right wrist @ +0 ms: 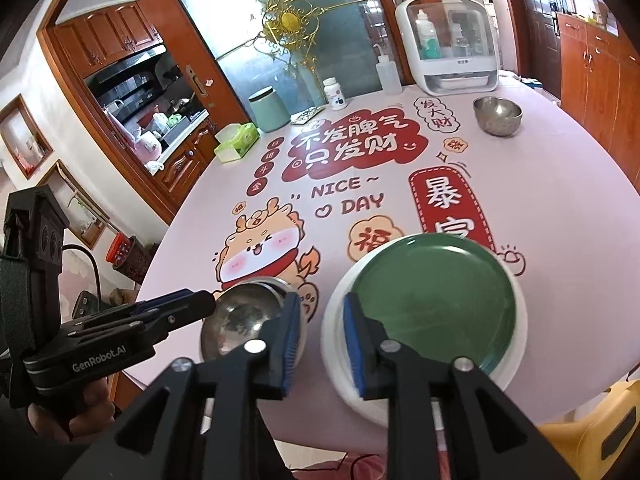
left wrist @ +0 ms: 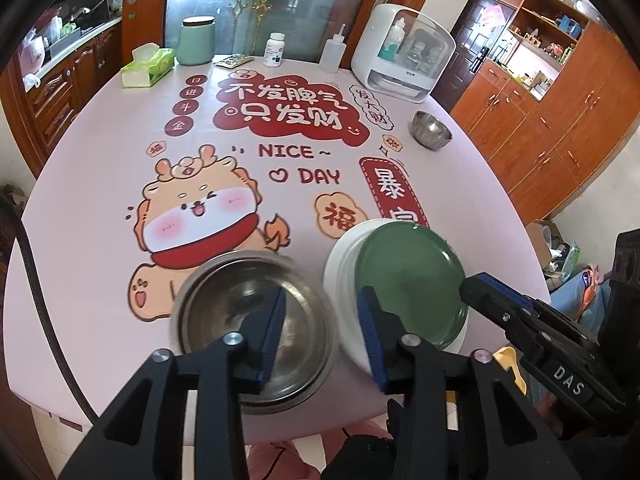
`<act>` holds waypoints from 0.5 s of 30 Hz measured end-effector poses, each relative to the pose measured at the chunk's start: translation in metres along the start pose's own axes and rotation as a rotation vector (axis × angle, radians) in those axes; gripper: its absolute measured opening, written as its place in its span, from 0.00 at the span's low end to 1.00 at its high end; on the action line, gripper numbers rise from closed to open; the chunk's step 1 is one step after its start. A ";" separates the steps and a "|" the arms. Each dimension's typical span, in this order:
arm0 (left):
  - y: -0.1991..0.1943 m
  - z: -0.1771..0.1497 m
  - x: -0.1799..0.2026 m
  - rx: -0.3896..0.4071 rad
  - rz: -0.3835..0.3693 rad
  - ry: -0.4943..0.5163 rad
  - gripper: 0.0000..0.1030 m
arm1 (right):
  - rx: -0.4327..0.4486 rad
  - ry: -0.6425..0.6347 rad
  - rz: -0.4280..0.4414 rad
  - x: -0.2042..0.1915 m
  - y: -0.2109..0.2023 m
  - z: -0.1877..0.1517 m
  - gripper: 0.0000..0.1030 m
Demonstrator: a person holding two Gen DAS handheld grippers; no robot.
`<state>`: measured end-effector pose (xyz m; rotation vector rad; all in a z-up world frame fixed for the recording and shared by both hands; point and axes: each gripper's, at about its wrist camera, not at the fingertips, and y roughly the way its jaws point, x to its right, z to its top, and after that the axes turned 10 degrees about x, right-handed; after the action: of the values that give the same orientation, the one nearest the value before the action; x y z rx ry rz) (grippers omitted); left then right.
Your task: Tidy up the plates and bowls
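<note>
My left gripper (left wrist: 322, 334) apart, empty, above steel bowl (left wrist: 256, 320) lower centre, my right gripper (right wrist: 322, 344) apart over green plate (right wrist: 436, 300) on white plate (right wrist: 336, 344), second steel bowl (right wrist: 497, 115) upper right of tabletop (right wrist: 540, 200), nothing between.

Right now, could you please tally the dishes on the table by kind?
Steel bowls: 2, one near and one far
Green plate: 1
White plate: 1, under the green one
Total: 4
</note>
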<state>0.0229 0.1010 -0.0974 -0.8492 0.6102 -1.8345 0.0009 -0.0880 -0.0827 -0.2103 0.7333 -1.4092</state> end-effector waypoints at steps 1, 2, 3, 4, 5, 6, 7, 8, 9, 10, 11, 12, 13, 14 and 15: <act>0.002 0.001 0.006 0.003 0.003 0.000 0.39 | 0.001 0.000 0.004 0.006 -0.001 0.003 0.28; 0.005 0.003 0.013 0.003 0.005 -0.001 0.40 | 0.001 0.000 0.006 0.011 -0.002 0.005 0.29; 0.007 0.005 0.018 0.004 0.008 -0.001 0.40 | 0.000 0.001 0.010 0.020 -0.003 0.009 0.29; 0.010 0.006 0.025 0.006 0.010 -0.004 0.40 | -0.001 0.001 0.014 0.026 -0.003 0.012 0.29; 0.013 0.008 0.032 0.007 0.015 -0.007 0.41 | -0.002 0.001 0.017 0.031 -0.003 0.016 0.30; 0.015 0.010 0.037 0.009 0.021 -0.010 0.44 | -0.003 -0.002 0.020 0.040 -0.004 0.021 0.30; 0.018 0.012 0.045 0.013 0.028 -0.014 0.45 | -0.003 -0.004 0.023 0.045 -0.004 0.025 0.32; 0.020 0.013 0.050 0.017 0.034 -0.015 0.47 | -0.002 -0.007 0.027 0.051 -0.004 0.029 0.34; 0.022 0.015 0.056 0.022 0.043 -0.016 0.51 | -0.001 -0.012 0.032 0.059 -0.004 0.034 0.35; 0.025 0.017 0.062 0.029 0.052 -0.017 0.52 | -0.001 -0.016 0.036 0.064 -0.004 0.038 0.36; 0.027 0.020 0.068 0.035 0.057 -0.020 0.54 | -0.001 -0.022 0.038 0.070 -0.005 0.042 0.38; 0.029 0.022 0.074 0.041 0.059 -0.026 0.56 | 0.000 -0.030 0.043 0.076 -0.005 0.047 0.38; 0.033 0.024 0.081 0.046 0.063 -0.031 0.57 | 0.001 -0.035 0.047 0.081 -0.005 0.051 0.39; 0.037 0.027 0.088 0.050 0.070 -0.035 0.58 | 0.003 -0.042 0.050 0.087 -0.006 0.054 0.41; 0.039 0.029 0.093 0.053 0.076 -0.037 0.58 | 0.008 -0.049 0.052 0.095 -0.006 0.059 0.43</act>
<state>0.0425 -0.0006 -0.0819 -0.8121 0.5603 -1.7548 0.0287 -0.1952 -0.0659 -0.2171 0.6881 -1.3534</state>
